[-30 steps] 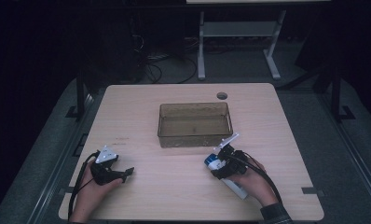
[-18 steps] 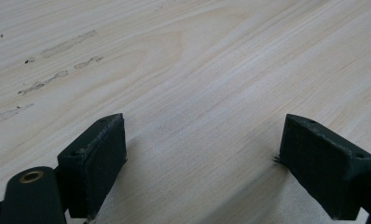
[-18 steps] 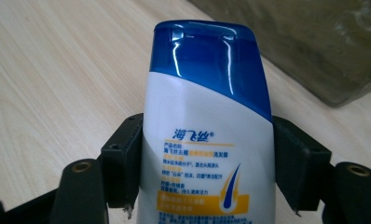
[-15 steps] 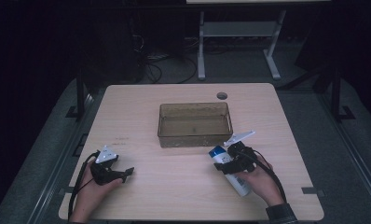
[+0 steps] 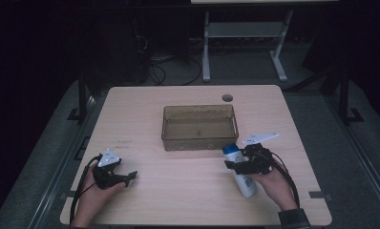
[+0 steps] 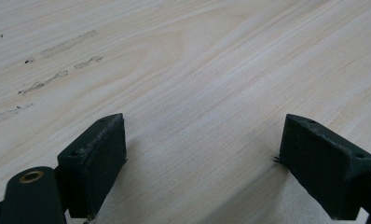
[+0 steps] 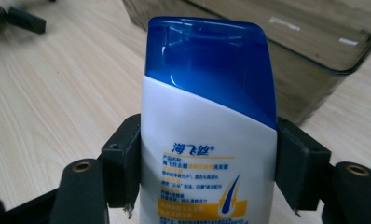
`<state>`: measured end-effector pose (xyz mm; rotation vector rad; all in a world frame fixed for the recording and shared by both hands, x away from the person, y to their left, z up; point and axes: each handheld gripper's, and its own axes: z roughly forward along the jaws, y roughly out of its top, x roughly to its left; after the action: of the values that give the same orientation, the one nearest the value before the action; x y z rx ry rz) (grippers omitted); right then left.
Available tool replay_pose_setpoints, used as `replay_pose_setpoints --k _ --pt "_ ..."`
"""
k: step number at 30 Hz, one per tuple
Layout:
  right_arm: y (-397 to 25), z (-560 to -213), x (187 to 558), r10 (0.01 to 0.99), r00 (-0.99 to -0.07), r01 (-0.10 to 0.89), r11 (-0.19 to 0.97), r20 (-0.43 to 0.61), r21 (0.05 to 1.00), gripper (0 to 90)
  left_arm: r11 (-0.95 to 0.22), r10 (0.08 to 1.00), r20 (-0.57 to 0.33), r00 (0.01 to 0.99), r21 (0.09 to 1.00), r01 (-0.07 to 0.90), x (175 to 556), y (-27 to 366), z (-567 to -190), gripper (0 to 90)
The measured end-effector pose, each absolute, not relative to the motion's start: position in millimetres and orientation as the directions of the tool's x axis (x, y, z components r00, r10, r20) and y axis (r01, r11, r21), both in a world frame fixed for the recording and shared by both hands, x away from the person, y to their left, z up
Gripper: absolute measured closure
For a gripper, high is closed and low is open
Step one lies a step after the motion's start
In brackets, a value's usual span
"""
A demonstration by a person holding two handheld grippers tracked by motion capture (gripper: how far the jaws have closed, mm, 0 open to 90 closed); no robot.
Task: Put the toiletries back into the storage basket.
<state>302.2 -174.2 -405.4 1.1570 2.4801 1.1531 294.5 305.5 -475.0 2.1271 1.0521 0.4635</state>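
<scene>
A white shampoo bottle (image 5: 240, 174) with a blue cap (image 7: 211, 60) is clamped between the jaws of my right gripper (image 5: 237, 165), at the front right of the table. The cap end points toward the clear brown bin (image 5: 200, 126) just beyond it. In the right gripper view both black pads press the bottle's (image 7: 207, 158) sides. My left gripper (image 5: 129, 177) rests near the front left of the table. Its jaws stand wide apart over bare wood, and its fingers (image 6: 97, 163) hold nothing.
The wooden table (image 5: 145, 109) has a round cable hole (image 5: 227, 98) at the back. Beyond the table a white metal stand (image 5: 243, 33) and cables lie on the dark floor. The bin's rim (image 7: 314, 51) rises close behind the bottle.
My right gripper has moved rightward with the bottle and lifted its cap end off the table. The left gripper has stayed put.
</scene>
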Motion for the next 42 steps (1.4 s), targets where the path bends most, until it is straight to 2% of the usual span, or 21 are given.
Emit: replay_pose_setpoints --k 10,21,42 --pt "-194 -397 294 0.719 -0.674 0.529 0.312 0.168 0.789 33.9 -0.418 0.797 0.007 0.604 0.728 0.543 295 306 -475 13.3" --pt "-208 -394 290 0.718 -0.666 0.512 0.24 0.204 0.825 33.8 -0.418 0.797 0.007 0.604 0.728 0.543 295 306 -475 13.3" --pt "-222 -373 289 0.752 -0.641 0.412 0.17 0.152 0.895 33.7 -0.418 0.797 0.007 0.604 0.728 0.543 295 306 -475 13.3"
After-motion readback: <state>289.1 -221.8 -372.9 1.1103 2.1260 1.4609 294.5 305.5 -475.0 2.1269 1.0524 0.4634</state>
